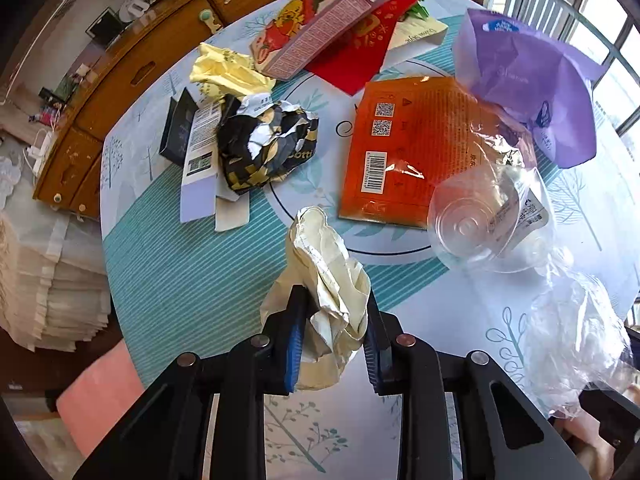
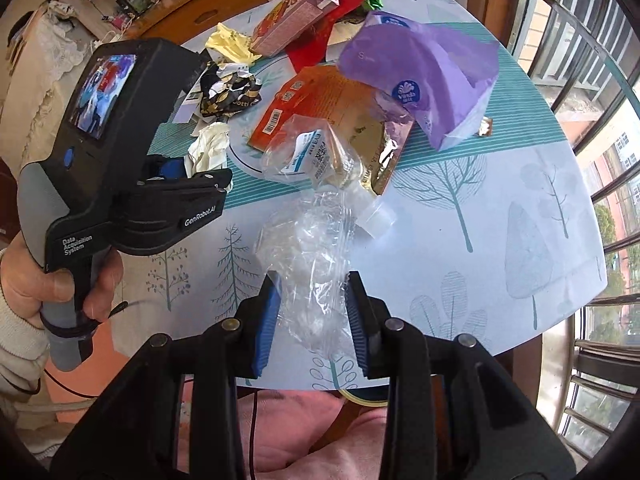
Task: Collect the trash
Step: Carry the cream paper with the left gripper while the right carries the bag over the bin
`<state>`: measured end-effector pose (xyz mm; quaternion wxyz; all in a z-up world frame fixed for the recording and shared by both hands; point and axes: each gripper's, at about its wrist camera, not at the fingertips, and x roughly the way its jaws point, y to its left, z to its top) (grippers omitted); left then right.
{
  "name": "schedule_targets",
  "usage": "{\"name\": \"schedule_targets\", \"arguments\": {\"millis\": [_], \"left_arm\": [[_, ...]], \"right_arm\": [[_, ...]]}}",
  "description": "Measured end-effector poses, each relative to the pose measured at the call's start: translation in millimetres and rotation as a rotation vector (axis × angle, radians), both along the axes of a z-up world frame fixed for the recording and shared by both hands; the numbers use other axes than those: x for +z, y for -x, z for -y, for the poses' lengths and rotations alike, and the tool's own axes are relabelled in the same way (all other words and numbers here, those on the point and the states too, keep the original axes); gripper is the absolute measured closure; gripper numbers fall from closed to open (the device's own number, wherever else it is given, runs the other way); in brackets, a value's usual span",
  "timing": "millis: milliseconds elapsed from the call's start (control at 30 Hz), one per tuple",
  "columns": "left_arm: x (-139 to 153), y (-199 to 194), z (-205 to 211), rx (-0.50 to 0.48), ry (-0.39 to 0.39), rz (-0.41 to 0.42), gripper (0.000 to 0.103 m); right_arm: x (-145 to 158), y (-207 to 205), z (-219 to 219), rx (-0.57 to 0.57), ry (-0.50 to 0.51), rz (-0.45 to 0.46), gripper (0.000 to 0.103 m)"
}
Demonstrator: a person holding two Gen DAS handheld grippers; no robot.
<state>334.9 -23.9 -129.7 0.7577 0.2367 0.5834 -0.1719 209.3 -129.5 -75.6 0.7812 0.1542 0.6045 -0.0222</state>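
Note:
My left gripper is shut on a crumpled cream paper, its blue pads pressing both sides just above the round table. The right wrist view shows that same gripper, held by a hand, with the paper at its tip. My right gripper is shut on a clear plastic bag. The bag runs up to a crushed clear bottle lying on an orange packet. Bag and bottle also show in the left wrist view.
More trash lies on the table: a purple bag, a black-gold crumpled wrapper, yellow paper, a juice carton, a red sheet, a flattened box. A wooden cabinet stands behind, window bars at right.

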Motion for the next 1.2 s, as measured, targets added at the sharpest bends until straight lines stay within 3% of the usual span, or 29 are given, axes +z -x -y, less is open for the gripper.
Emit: {"name": "schedule_targets", "arguments": {"millis": [333, 500, 667, 833, 1200], "left_arm": [[50.0, 62.5, -59.6, 0.254, 0.166, 0.025, 0.080], [80.4, 111.7, -71.5, 0.381, 0.199, 0.064, 0.080], [101.1, 164.9, -65.1, 0.508, 0.227, 0.125, 0.080], [118.3, 221.8, -47.4, 0.586, 0.235, 0.176, 0.080], [137.0, 304.9, -17.3, 0.655, 0.229, 0.185, 0.080]], "right_arm": [[22.6, -15.8, -10.5, 0.204, -0.007, 0.038, 0.074], [35.2, -7.1, -15.2, 0.325, -0.022, 0.077, 0.075], [48.0, 22.1, -12.4, 0.454, -0.035, 0.134, 0.075], [57.9, 60.3, 8.6, 0.502, -0.067, 0.190, 0.075], [86.9, 133.5, 54.4, 0.541, -0.127, 0.238, 0.075]]}}
